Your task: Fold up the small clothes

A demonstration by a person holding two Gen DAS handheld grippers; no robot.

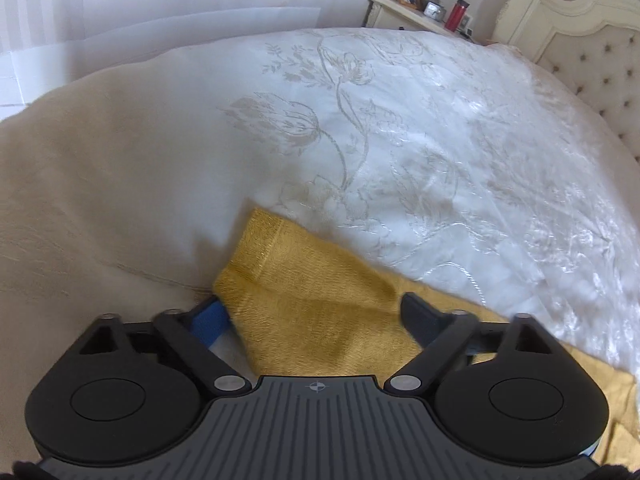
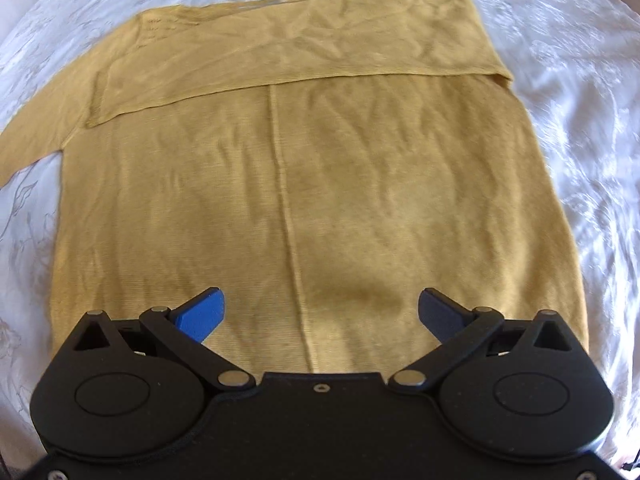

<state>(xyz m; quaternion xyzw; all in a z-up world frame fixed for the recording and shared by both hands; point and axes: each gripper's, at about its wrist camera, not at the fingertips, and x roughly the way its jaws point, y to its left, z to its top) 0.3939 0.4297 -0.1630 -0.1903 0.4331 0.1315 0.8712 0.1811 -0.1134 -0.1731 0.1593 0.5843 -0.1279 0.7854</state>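
The left gripper [image 1: 316, 320] is straddling the mustard sweater's sleeve end [image 1: 304, 300], fingers partly apart; whether the pads are pinching cannot be told. Ideally it is gripping the cuff squarely before carrying it across. The right gripper [image 2: 320, 312], wide open and empty, is hovering over the sweater's body [image 2: 320, 180], which is lying flat on the embroidered white bedspread [image 2: 580, 120], one sleeve already folded across at 12 o'clock.

The left hand-held gripper [image 1: 316, 320] points down at a mustard-yellow knit garment [image 1: 304, 304] on the near part of the bed [image 1: 400, 128], whose white cover has embroidered flowers. The garment's sleeve end lies between the spread jaws; the pads do not visibly press it. Far right stand a nightstand [image 1: 400, 12], a red tumbler [image 1: 455, 14] and a tufted headboard [image 1: 580, 40].
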